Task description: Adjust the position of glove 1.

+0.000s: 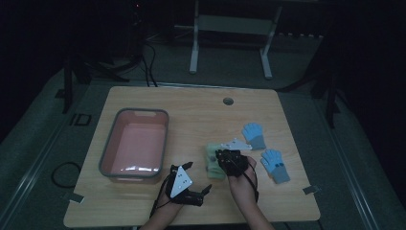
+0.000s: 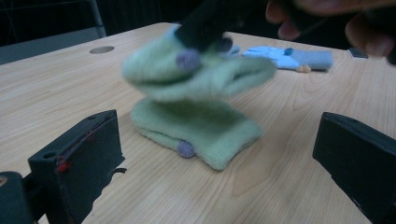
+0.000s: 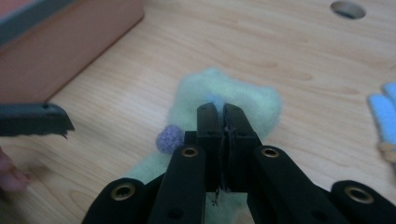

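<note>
You've got one green glove point(image 2: 196, 74) clamped in your right gripper point(image 3: 219, 114), left gripper point(image 1: 198, 184) gaping idle lower center, tub point(image 1: 107, 167) unfilled.

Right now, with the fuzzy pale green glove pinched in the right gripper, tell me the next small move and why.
Probably carry the upper pale green glove left toward the pink plastic tub. The right gripper is shut on it and holds it lifted off the second green glove, which lies flat on the wooden table. The left gripper stands open, apart from both.
</note>
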Tool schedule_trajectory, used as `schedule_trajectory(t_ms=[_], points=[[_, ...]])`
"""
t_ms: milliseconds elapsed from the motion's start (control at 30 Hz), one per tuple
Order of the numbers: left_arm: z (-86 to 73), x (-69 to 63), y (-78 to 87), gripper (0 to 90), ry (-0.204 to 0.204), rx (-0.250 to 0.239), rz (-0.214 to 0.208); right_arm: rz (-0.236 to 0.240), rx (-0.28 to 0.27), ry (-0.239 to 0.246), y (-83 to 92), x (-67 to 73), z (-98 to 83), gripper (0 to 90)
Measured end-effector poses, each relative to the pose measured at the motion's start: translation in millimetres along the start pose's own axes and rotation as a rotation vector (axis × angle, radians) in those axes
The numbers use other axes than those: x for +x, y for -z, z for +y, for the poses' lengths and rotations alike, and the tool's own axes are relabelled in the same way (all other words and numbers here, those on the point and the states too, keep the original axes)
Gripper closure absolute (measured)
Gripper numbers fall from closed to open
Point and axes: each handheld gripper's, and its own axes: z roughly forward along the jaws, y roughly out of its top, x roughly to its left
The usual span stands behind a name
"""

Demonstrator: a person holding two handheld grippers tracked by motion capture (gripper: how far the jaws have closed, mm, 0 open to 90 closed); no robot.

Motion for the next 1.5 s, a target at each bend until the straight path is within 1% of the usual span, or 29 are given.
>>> schedule_trajectory(t_ms=[100,167,300,400,467,533,633,767,833,867,967,1000,1033,1067,1100,1133,1167,1200,1233,1267,1300,1333,1367,1400,1433,1467,1500], points=[[0.0,-0.1,0.0,1.5,0.002,0.000,-0.001,0.002,0.031,0.004,-8.5,0.0,-6.6,86.8],[0.0,-0.1,-0.1,1.5,0.002,0.000,-0.001,0.010,0.052,-0.004,-13.8,-1.8,-12.2,86.8],[0.1,0.0,-0.2,1.5,0.002,0.001,-0.001,0.022,0.081,-0.005,-22.0,-2.6,-19.5,86.5],[0.1,-0.2,-0.2,1.5,0.000,0.002,-0.001,0.032,0.098,0.013,-27.3,-2.0,-22.5,86.3],[0.1,0.0,-0.2,1.5,0.001,0.002,0.000,0.038,0.107,0.019,-29.6,-3.5,-24.9,86.0],[0.1,0.1,-0.2,1.5,0.002,0.002,0.000,0.045,0.109,0.014,-30.4,-6.6,-26.9,85.6],[0.1,-0.1,-0.3,1.5,0.001,0.003,-0.001,0.043,0.114,0.021,-29.9,-9.2,-27.3,85.8],[0.1,0.0,-0.3,1.5,0.002,0.004,-0.001,0.048,0.127,0.046,-30.6,-11.8,-26.6,85.6],[0.2,-0.1,-0.3,1.5,0.001,0.005,-0.001,0.053,0.132,0.049,-30.9,-12.2,-26.3,84.9],[0.2,-0.2,-0.4,1.5,0.000,0.005,0.000,0.071,0.134,0.054,-29.6,-12.7,-24.3,80.6],[0.8,0.0,-1.5,1.5,-0.003,0.024,0.000,0.087,0.122,0.061,-22.7,-13.9,-21.1,75.4],[1.1,0.2,-2.2,1.5,-0.017,0.038,0.007,0.093,0.115,0.062,-20.6,-14.7,-20.3,72.1],[0.9,-0.4,-2.1,4.2,-0.050,0.046,0.038,0.103,0.107,0.068,-17.8,-16.8,-19.2,67.5],[0.8,-0.8,-2.0,5.3,-0.069,0.049,0.043,0.121,0.097,0.068,-13.9,-19.3,-17.7,60.8],[0.7,-1.5,-2.0,5.3,-0.086,0.049,0.040,0.130,0.084,0.071,-10.7,-21.8,-16.4,55.1],[0.8,-2.4,-2.1,5.3,-0.107,0.055,0.037,0.133,0.071,0.072,-7.5,-24.6,-15.1,51.6],[1.5,-3.5,-2.1,5.3,-0.117,0.066,0.024,0.147,0.058,0.073,-5.0,-27.7,-14.0,47.5],[1.5,-3.5,-2.1,5.5,-0.117,0.066,0.024,0.147,0.058,0.073,-5.0,-27.7,-14.0,47.5],[4.5,-4.9,-3.2,5.5,-0.111,0.103,-0.008,0.161,0.043,0.079,-2.5,-31.2,-13.2,45.3],[6.3,-5.4,-3.9,5.7,-0.101,0.122,-0.031,0.176,0.019,0.081,1.7,-37.1,-12.2,42.7],[7.8,-5.8,-4.3,6.3,-0.084,0.129,-0.065,0.192,0.016,0.076,3.3,-40.3,-11.9,37.6],[8.9,-6.6,-4.4,6.3,-0.075,0.131,-0.083,0.206,0.010,0.062,4.8,-43.1,-11.8,36.0],[10.1,-8.0,-4.5,6.3,-0.069,0.135,-0.084,0.225,0.005,0.054,6.2,-45.3,-11.7,31.7],[10.1,-8.0,-4.5,6.3,-0.069,0.135,-0.084,0.225,0.005,0.054,6.2,-45.3,-11.7,31.7],[12.9,-7.9,-4.4,6.3,-0.034,0.145,-0.118,0.251,0.006,0.061,6.2,-46.6,-12.0,23.3],[14.3,-7.2,-3.8,6.2,-0.015,0.147,-0.123,0.295,0.013,0.069,4.2,-46.8,-13.1,16.5],[15.5,-5.9,-3.2,6.3,0.012,0.143,-0.139,0.305,0.020,0.088,2.8,-46.0,-14.1,13.6]])
